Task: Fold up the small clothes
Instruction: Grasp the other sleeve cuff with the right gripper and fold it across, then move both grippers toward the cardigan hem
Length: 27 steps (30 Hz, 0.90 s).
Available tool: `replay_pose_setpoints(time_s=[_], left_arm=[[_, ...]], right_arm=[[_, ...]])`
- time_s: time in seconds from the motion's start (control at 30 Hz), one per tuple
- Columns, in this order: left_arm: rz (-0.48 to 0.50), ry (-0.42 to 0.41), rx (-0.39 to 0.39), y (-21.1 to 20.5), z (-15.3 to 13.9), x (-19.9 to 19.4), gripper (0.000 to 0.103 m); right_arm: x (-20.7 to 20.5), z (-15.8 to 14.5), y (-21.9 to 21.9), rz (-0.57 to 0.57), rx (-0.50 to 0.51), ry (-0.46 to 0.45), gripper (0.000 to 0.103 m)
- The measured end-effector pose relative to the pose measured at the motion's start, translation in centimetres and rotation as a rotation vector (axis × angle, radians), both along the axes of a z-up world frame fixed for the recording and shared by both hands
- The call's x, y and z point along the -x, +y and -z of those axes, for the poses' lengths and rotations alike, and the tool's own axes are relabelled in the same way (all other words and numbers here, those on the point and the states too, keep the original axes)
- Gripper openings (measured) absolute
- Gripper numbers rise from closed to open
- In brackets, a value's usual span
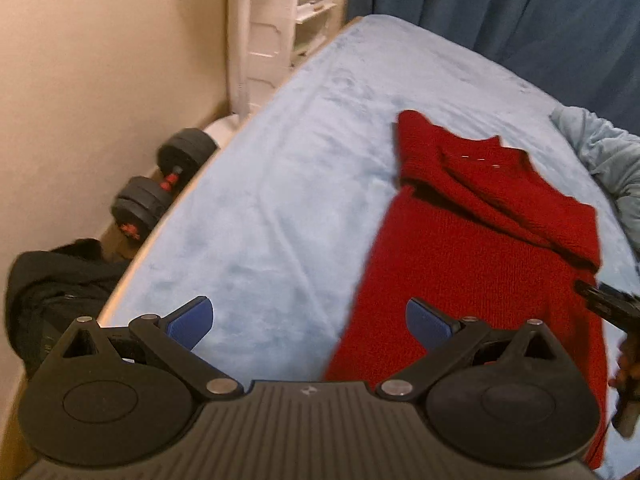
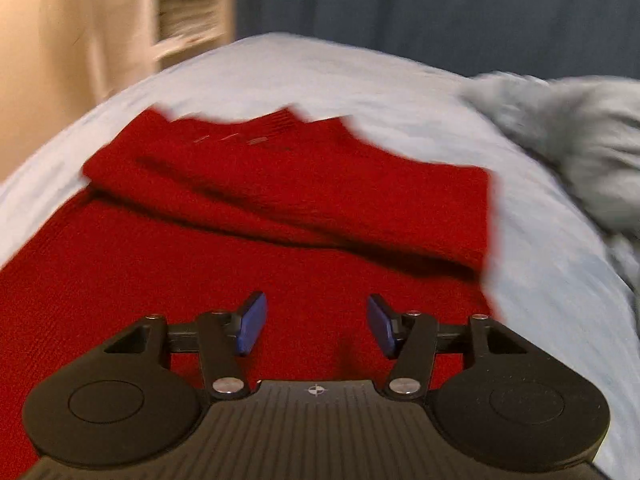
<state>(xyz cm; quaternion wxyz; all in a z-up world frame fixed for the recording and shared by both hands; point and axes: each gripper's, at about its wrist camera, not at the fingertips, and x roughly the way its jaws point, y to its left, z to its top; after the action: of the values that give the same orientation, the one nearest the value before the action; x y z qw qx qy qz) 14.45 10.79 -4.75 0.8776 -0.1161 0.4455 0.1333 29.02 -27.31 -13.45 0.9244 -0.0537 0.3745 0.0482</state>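
Note:
A red knitted sweater [image 1: 480, 248] lies flat on the light blue blanket [image 1: 280, 160] of a bed, with a sleeve folded across its upper part. My left gripper [image 1: 310, 308] hovers open and wide over the blanket, its right finger above the sweater's left edge, nothing between the pads. In the right wrist view the red sweater [image 2: 200, 260] fills the foreground. My right gripper [image 2: 316, 300] stands open above its lower body, and nothing is held. The right wrist picture is blurred.
A crumpled pale blue cloth [image 1: 600, 156] lies at the bed's right side. A dumbbell [image 1: 160, 188] and a black bag [image 1: 52, 288] sit on the floor left of the bed. White shelves [image 1: 280, 20] and a dark blue curtain [image 1: 520, 8] stand behind. A hand [image 1: 626, 368] shows at the right edge.

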Motion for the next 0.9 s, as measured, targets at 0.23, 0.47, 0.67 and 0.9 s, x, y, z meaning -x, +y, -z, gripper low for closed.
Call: replay_pose_setpoints(time_s=[0.23,0.47,0.67,0.9], left_arm=[[0.137,-0.047,-0.016,-5.1,-1.4,0.9,0.103],[0.249,-0.063,-0.088,-8.9,-2.7,4.6,0.103],[0.307,-0.056,-0.131,-10.3,-2.9,8.2,0.103],[0.309,-0.087,-0.127,-10.2,-4.0,10.5,0.103]], right_arm=[[10.7,-6.1,-3.5,0.101,-0.094,-0.106,0.069],[20.3,-9.9,-1.2,0.060,-0.182,-0.100,0.076],[26.4,-13.2,0.5,0.026,-0.156,-0.181,0.081],[28.9,-14.1,1.1,0.039,-0.157,-0.208,0.081]])
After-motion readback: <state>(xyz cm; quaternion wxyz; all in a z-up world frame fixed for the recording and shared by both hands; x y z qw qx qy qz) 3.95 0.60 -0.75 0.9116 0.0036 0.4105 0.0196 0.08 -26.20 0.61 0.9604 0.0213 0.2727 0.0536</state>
